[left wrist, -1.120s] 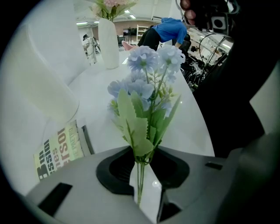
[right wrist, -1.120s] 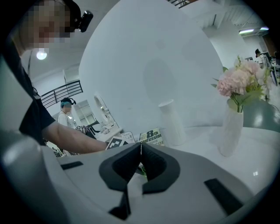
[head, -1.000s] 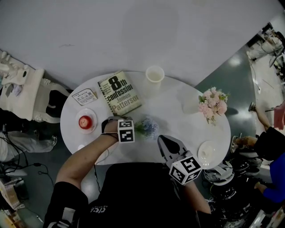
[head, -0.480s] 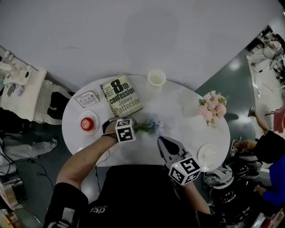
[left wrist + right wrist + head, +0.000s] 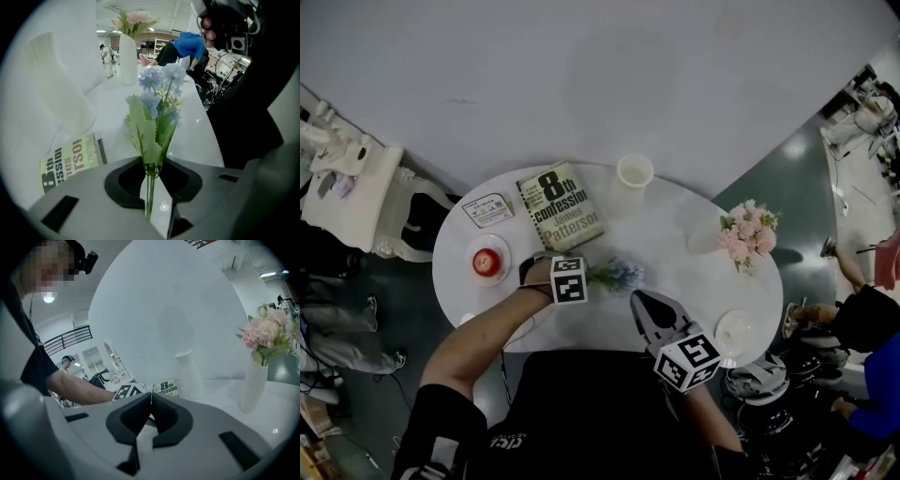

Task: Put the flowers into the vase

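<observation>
Round white table (image 5: 680,246). Left of the head view: red apple (image 5: 486,262) on saucer, small card (image 5: 487,209), paperback book (image 5: 562,207). Centre: left gripper (image 5: 153,208), jaws narrow, just closed tighter on the thin stem of the blue flowers (image 5: 620,274); blooms over mid-table, below and well apart from the white vase (image 5: 635,172) at upper centre. Lower centre: right gripper (image 5: 151,401), jaws pressed together, nothing between. Right: pink flowers (image 5: 748,228) in a second vase, small white dish (image 5: 734,328).

Large open hall: round white table (image 5: 675,230), balcony railing (image 5: 70,339), bystanders (image 5: 185,46).
</observation>
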The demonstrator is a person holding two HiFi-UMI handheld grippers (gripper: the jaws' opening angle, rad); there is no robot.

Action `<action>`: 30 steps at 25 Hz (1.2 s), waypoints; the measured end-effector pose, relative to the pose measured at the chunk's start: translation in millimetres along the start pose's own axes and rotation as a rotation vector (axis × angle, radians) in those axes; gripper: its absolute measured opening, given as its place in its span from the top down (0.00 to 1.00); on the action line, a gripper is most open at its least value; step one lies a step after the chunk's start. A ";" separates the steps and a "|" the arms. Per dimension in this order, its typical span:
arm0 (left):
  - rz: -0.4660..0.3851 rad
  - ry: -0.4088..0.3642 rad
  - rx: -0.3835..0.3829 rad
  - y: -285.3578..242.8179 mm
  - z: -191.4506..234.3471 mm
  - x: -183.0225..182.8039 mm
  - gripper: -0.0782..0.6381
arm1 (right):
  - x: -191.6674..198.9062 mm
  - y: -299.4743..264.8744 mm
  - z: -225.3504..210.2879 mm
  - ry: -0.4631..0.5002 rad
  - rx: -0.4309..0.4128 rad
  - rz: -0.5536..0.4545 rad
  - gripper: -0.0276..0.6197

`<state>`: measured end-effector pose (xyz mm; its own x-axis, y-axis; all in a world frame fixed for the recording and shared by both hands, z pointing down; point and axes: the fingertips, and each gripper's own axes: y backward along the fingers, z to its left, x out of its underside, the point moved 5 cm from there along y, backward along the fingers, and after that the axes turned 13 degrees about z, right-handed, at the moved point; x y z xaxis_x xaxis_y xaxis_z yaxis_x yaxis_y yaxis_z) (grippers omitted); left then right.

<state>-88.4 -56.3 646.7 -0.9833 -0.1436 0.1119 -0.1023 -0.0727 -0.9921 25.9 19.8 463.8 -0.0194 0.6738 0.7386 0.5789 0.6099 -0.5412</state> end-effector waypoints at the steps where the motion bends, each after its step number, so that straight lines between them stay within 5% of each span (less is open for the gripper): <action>1: 0.011 -0.005 0.003 -4.1 -2.0 1.4 0.76 | 0.2 -0.2 0.2 -0.001 -0.001 0.001 0.92; 12: 0.065 -0.033 0.026 -22.7 -9.9 2.4 0.68 | 6.6 1.8 0.6 -0.012 0.004 0.011 0.92; 17: 0.068 -0.076 0.018 -22.1 -12.2 -2.4 0.77 | 10.8 3.1 0.8 -0.017 0.008 0.014 0.92; 30: -0.063 0.068 0.062 1.0 -8.0 -5.7 0.80 | 14.9 2.7 4.7 -0.018 -0.002 0.016 0.92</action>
<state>-84.2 -47.7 644.7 -0.9834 -0.0691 0.1680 -0.1571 -0.1407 -0.9775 23.4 33.4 471.5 -0.0242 0.6910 0.7224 0.5809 0.5978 -0.5524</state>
